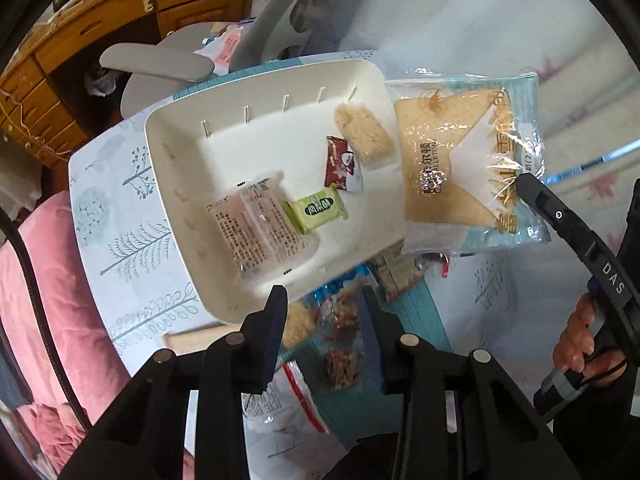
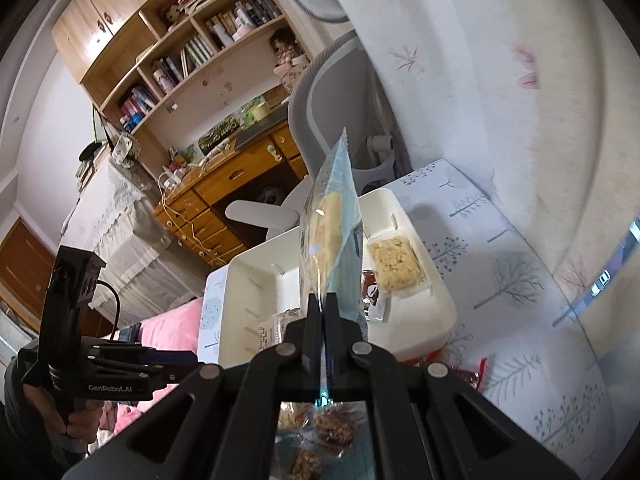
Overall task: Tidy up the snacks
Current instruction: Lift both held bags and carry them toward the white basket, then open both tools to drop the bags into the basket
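Four snacks lie in the white tray (image 1: 168,148): a rice bar (image 1: 366,136), a red packet (image 1: 340,166), a green packet (image 1: 316,210) and a clear printed wrapper (image 1: 256,226). One big bread bag (image 1: 472,164) hangs over the tray's right edge, pinched at its rim by the right gripper (image 2: 322,308), jaws clamped on it. The left gripper (image 1: 324,308) hovers with its jaws apart, nothing between them, above a nut bar (image 1: 344,336). More packets on the table (image 1: 120,216) are cut off behind the tray and fingers; how many, I can't tell.
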`<state>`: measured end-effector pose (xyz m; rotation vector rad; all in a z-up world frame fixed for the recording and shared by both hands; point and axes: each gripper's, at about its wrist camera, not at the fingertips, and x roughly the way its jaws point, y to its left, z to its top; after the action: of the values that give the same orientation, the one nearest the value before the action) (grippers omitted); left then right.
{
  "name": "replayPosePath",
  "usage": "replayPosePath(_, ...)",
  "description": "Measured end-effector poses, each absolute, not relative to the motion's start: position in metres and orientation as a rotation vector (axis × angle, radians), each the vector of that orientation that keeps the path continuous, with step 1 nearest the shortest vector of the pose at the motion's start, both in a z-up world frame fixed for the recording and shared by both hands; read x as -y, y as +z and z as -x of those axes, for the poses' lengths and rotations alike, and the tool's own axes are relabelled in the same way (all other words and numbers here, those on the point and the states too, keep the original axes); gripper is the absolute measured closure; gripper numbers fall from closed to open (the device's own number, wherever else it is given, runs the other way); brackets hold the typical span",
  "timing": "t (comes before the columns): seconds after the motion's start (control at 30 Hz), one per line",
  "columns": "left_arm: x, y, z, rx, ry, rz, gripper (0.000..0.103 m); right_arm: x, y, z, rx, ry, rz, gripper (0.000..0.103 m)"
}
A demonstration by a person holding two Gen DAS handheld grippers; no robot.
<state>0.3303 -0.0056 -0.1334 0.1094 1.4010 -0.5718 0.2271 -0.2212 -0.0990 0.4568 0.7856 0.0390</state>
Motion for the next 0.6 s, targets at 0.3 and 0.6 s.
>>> replayPosePath(0.3, -0.002, -0.144, -0.343, -1.4, -0.539, -0.036, 0.068, 0.215, -0.121, -0.26, -0.838, 0.061, -0.435, 0.094)
replayPosePath(0.6, -0.017, -0.135, -0.336, -1.371, -0.522, -0.019, 0.068, 0.209, -0.114, -0.251, -0.819, 0.052, -0.441, 0.074)
